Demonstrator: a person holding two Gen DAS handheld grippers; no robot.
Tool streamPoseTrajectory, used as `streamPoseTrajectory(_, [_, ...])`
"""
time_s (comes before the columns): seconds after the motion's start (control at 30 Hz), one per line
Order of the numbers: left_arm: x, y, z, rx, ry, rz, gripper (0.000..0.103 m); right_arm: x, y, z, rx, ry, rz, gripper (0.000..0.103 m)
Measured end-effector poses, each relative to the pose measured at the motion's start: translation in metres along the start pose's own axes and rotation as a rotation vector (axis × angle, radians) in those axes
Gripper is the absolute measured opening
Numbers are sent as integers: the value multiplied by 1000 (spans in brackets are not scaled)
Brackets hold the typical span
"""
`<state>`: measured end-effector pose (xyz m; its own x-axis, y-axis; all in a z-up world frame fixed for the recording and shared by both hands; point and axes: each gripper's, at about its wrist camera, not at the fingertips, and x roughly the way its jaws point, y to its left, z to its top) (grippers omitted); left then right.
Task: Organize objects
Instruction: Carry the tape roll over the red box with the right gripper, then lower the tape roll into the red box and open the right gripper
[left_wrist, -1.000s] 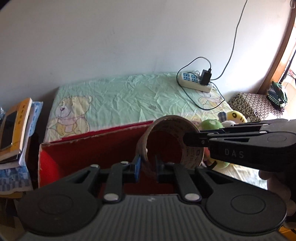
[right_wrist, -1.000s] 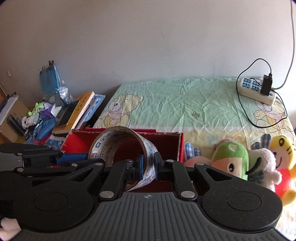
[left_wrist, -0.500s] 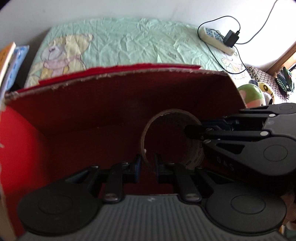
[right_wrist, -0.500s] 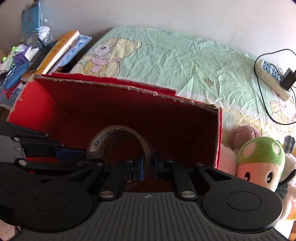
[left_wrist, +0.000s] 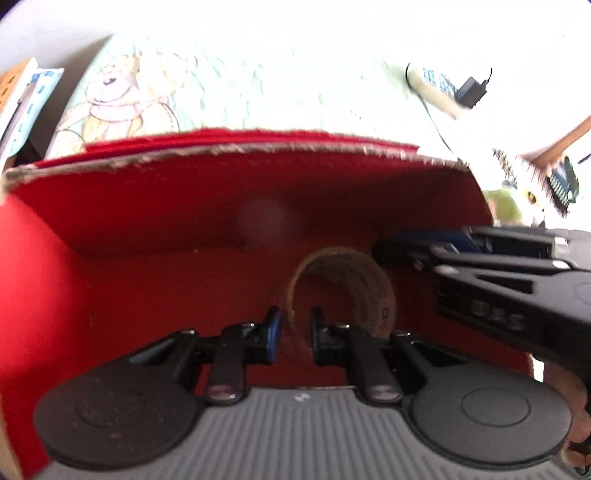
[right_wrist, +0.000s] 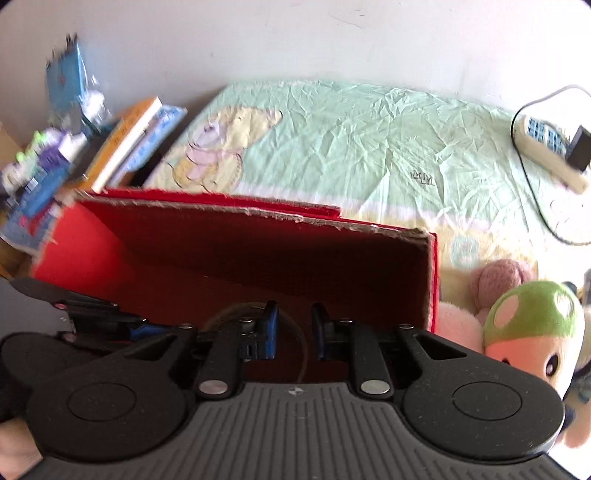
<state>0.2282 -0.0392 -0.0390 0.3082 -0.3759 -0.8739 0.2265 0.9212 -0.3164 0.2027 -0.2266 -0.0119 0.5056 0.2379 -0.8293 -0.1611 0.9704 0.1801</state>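
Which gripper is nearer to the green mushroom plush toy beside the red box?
The right gripper. It is over the red box beside the green mushroom plush toy. The left gripper is further into the box, at the tape roll.

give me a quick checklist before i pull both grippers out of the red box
1. Tape roll inside the red box: ok.
2. Right gripper free of the tape: ok, fingers apart, rim loose in the gap.
3. Left gripper free of the tape: cannot tell, the rim sits in the gap close to one finger.
4. Tape resting on the box floor: cannot tell, view is blurred.
5. Grippers apart from each other: ok.
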Motion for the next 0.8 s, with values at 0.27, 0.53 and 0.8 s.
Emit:
streamPoseTrajectory(0.27, [-28,2,-12,105,-81,225,9,-20,0,-17,79,104,253,20])
streamPoseTrajectory(0.53, [-23,13,0,95,-77,369,10,10,36,-26,79,179,257,20])
streamPoseTrajectory(0.8, [-19,22,-1,35,-53,359,18,24,36,-30,207,157,155,19])
